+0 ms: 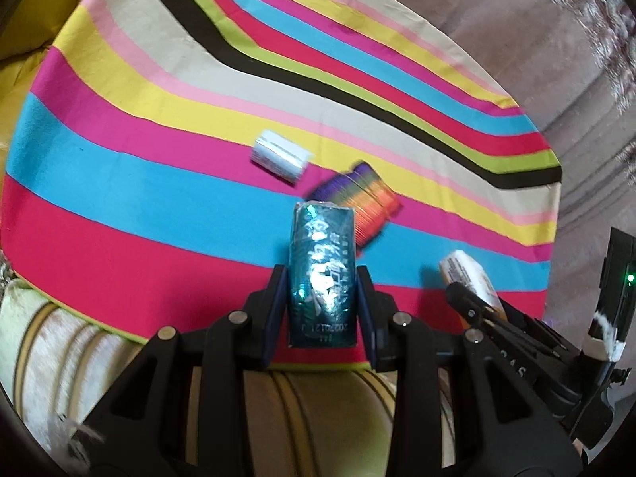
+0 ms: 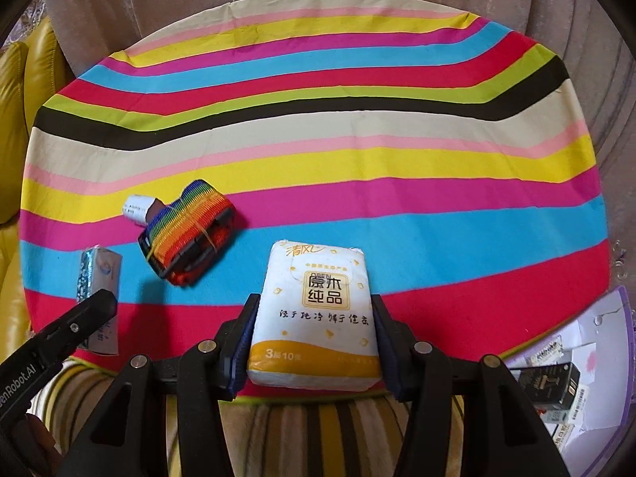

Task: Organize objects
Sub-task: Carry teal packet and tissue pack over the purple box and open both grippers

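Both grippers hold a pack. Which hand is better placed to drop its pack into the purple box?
Probably the right: its gripper holds the white pack beside the purple box; the left gripper, holding the teal pack, sits farther away.

right claw (image 2: 314, 314) gripping tissue pack (image 2: 314, 310), striped cloth (image 2: 357, 167)

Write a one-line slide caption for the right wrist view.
Right gripper clamps a white tissue pack above the striped cloth, with a rainbow strap bundle lying to its left.
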Motion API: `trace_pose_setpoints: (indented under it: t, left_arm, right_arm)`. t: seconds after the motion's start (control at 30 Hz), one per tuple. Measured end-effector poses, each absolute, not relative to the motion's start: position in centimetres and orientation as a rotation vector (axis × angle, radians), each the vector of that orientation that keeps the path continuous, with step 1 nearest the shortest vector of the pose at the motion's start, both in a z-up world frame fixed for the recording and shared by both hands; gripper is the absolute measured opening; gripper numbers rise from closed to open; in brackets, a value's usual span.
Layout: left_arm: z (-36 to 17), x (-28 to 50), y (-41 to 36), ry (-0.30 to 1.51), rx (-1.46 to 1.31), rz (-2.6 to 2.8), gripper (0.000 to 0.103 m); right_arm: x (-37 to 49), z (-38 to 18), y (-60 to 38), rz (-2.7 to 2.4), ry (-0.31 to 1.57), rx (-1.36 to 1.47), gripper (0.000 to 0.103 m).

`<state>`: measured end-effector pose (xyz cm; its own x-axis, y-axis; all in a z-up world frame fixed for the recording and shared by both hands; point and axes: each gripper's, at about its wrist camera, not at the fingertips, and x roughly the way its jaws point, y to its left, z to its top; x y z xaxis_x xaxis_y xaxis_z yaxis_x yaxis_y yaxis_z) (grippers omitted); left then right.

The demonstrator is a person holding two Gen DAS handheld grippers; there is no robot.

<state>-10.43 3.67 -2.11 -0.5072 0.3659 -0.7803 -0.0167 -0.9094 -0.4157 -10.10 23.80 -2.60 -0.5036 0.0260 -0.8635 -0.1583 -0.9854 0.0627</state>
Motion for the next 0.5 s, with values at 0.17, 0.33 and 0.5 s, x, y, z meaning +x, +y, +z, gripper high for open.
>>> trace_pose_setpoints:
  t: [0.17, 0.33, 0.5]
  left_arm:
    - [-1.9, -9.9, 5.4, -0.487, -1.420, 2.459, 0.037]
    - [-1.6, -9.8, 6.2, -0.481, -1.432, 2.432, 0.037]
    - [-1.5, -9.5, 7.9, -0.463, -1.443, 2.383, 0.037]
  right_arm:
    - [-9.0, -2.3, 24.4, 2.623, 0.200, -1.494, 0.053]
    - [-7.7, -2.1, 25.6, 2.612, 0.217, -1.487, 0.053]
    - [-6.5, -2.0, 27.0, 2.594, 0.245, -1.486, 0.053]
